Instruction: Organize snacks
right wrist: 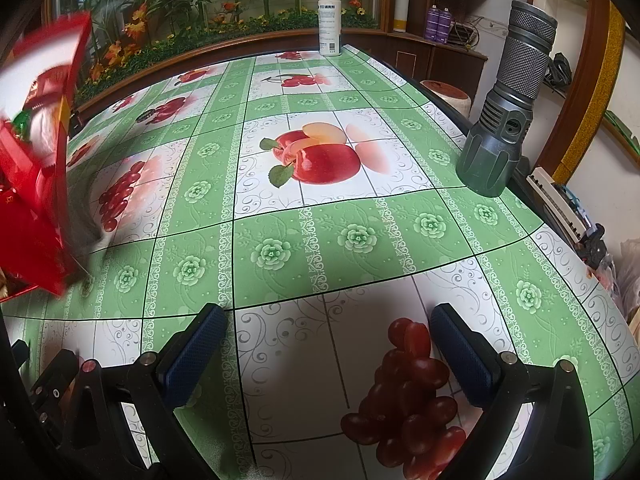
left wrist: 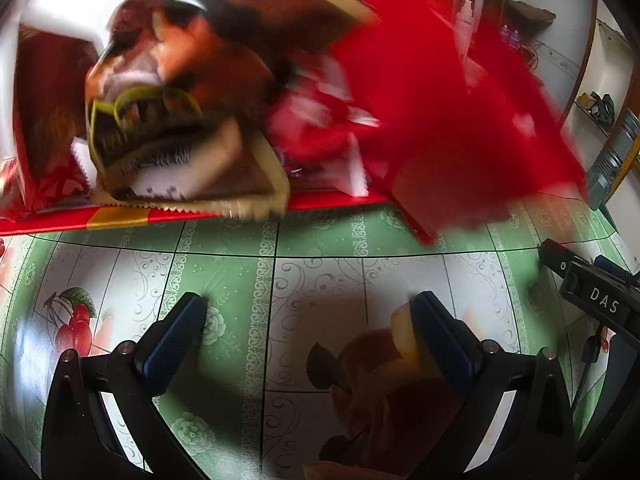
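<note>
From the left wrist I had the snacks in view: a brown snack bag (left wrist: 180, 92) sat heaped on top, with smaller red packets (left wrist: 328, 116) just to its right, all resting in a red box (left wrist: 200, 214) whose front edge lay on the worktop (left wrist: 320, 272). A red flap (left wrist: 452, 112) was smeared by blur across the upper right, and I thought it was part of that box, though the frame was too soft to be sure. The right wrist showed almost none of this, only the red box (right wrist: 36, 200) as a blurred mass at the far left edge.

What the right wrist gave me instead was the open green fruit-print worktop (right wrist: 320, 240), a white spray bottle (right wrist: 330, 20) upright at the far edge, and a grey flashlight (right wrist: 504, 108) standing lens-down near the right edge.

My left tool (left wrist: 310, 308) had its 2 fingers spread wide with nothing between them, hovering over the cloth just in front of the box, the snacks beyond its tips and not touched. My right tool (right wrist: 328, 320) was likewise spread wide and empty, with the box well off to its left. The other rig's black body (left wrist: 600, 300) showed at the right edge of the left view.
</note>
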{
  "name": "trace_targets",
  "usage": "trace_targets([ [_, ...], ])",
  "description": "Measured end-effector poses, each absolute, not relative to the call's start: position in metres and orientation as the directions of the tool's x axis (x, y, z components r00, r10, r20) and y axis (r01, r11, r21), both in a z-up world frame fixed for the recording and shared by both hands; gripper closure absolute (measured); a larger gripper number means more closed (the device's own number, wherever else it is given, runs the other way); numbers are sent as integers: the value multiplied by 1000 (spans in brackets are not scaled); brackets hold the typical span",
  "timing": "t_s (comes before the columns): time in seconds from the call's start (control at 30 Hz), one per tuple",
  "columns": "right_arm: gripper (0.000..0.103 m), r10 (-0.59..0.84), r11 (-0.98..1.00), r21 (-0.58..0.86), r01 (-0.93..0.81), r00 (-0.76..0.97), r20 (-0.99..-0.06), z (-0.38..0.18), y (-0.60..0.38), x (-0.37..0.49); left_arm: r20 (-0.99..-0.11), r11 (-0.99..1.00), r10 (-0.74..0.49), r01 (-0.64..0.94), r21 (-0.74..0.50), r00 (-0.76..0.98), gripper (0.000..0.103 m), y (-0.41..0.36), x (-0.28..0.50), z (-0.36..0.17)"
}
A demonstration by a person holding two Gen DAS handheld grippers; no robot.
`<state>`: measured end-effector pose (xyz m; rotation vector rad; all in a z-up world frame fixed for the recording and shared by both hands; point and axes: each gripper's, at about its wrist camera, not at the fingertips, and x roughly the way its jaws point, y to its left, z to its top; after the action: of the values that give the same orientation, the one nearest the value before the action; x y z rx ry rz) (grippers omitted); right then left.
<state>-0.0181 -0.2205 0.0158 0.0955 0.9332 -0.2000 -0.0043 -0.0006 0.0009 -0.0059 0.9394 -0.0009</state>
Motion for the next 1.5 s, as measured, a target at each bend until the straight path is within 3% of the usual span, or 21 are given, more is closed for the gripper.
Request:
trace_targets([
  [1.5, 0, -129, 977, -5, 212, 579, -805, 15, -220, -18, -807, 1000, -7, 6, -5, 590, 0, -3, -6, 3],
])
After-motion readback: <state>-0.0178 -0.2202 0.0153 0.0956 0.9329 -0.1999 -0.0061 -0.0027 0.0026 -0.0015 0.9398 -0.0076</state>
